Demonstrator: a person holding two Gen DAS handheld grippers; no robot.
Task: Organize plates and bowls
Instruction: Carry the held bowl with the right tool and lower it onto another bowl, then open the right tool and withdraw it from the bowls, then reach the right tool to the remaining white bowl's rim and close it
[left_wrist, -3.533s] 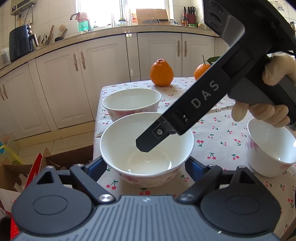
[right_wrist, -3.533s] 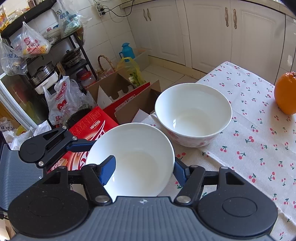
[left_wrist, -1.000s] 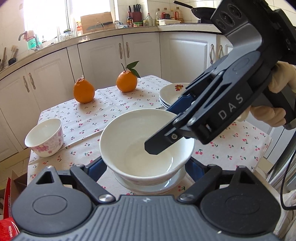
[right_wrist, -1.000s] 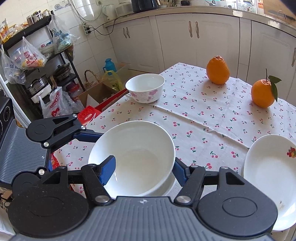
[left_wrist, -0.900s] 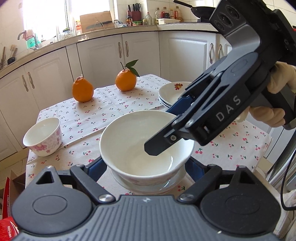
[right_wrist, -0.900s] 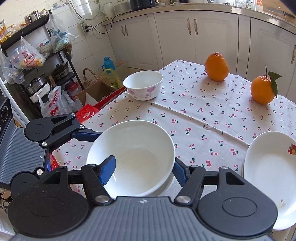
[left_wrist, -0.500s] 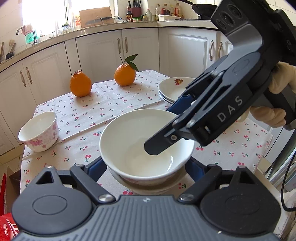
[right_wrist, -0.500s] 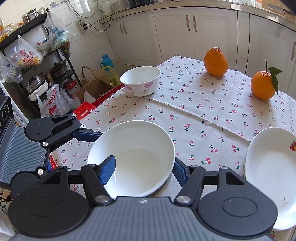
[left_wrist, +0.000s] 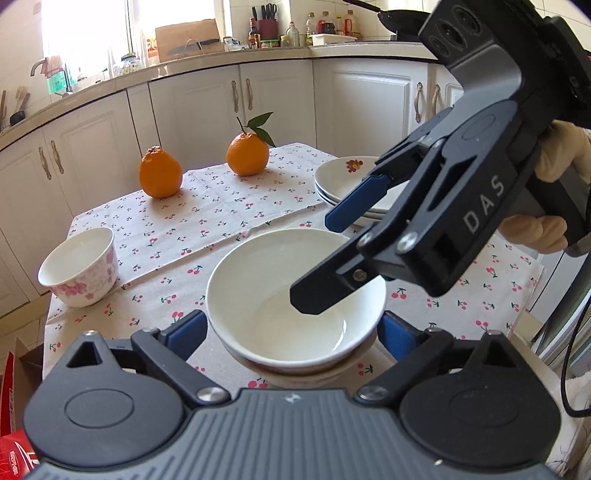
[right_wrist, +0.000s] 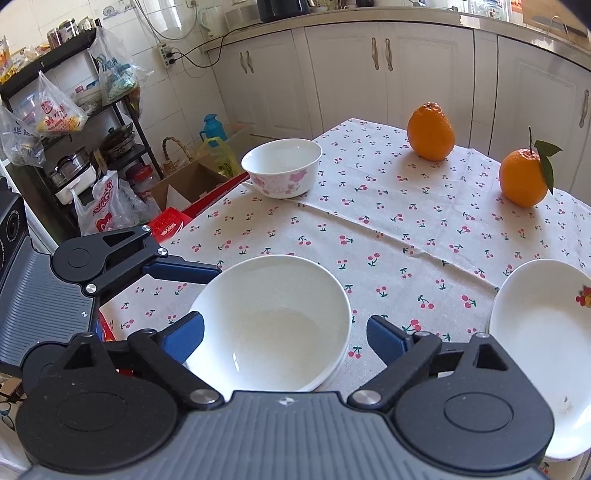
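Both grippers are opening around the large white bowl (left_wrist: 295, 306) nested on another bowl near the table's edge: left gripper (left_wrist: 291, 332) and right gripper (right_wrist: 284, 332) pads apart from its rim.

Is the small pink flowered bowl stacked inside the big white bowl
No, the small flowered bowl stands alone near the table's far edge, apart from the big white bowl.

Right gripper (right_wrist: 284, 332) jaws opening around the white bowl (right_wrist: 269, 321), pads clear.
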